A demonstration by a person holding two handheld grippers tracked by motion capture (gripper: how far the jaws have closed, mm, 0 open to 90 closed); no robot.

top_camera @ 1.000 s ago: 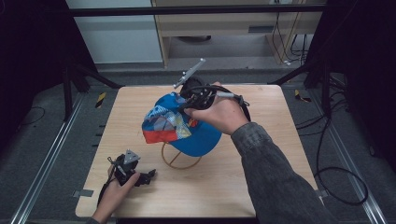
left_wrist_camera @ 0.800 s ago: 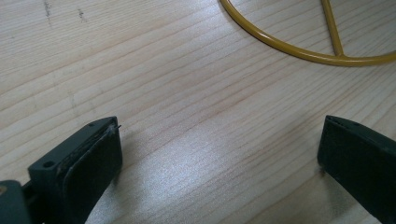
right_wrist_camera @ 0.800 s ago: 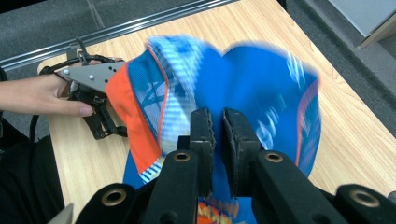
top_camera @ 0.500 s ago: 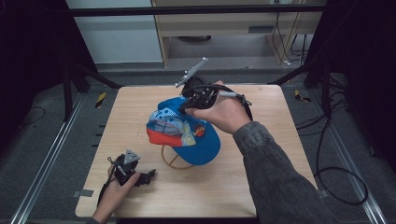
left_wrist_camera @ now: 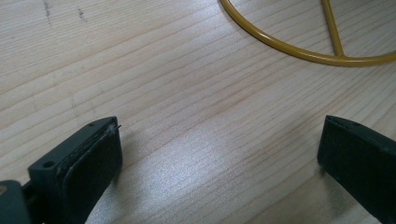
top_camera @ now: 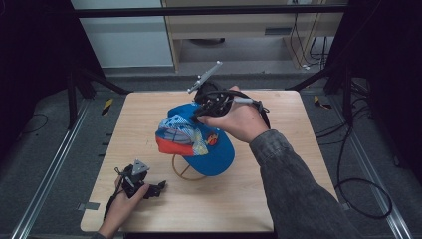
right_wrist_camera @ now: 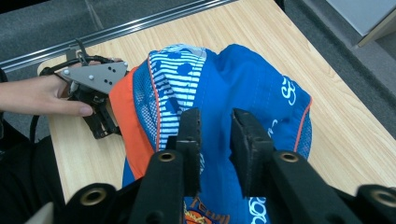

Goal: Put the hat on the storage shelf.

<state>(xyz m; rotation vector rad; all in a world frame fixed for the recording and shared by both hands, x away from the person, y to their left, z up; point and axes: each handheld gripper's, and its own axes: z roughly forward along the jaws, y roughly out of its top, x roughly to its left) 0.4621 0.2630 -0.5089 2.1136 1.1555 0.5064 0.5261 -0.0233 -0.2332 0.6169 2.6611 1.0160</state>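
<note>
A blue cap (top_camera: 209, 144) with an orange brim and a striped panel hangs over a yellow wire stand (top_camera: 181, 172) in the middle of the table. My right gripper (top_camera: 199, 112) is at the cap's far side, and its jaws are pinched on the blue fabric (right_wrist_camera: 252, 93). In the right gripper view the right gripper (right_wrist_camera: 215, 116) shows only a narrow gap between its jaws. My left gripper (top_camera: 157, 188) lies on the wood at the front left, apart from the cap. Seen from its own camera, the left gripper (left_wrist_camera: 219, 140) is open wide with bare wood between its jaws, and the stand's ring (left_wrist_camera: 299, 49) lies ahead.
The wooden table (top_camera: 298, 149) has bare room to the right and in front of the stand. A person's left hand (right_wrist_camera: 42, 95) rests by the left gripper (right_wrist_camera: 100, 123). Metal rails (top_camera: 50, 164) run along the floor beside the table.
The right gripper has shifted the cap a little to the right and lower over the stand. The left gripper has stayed in place.
</note>
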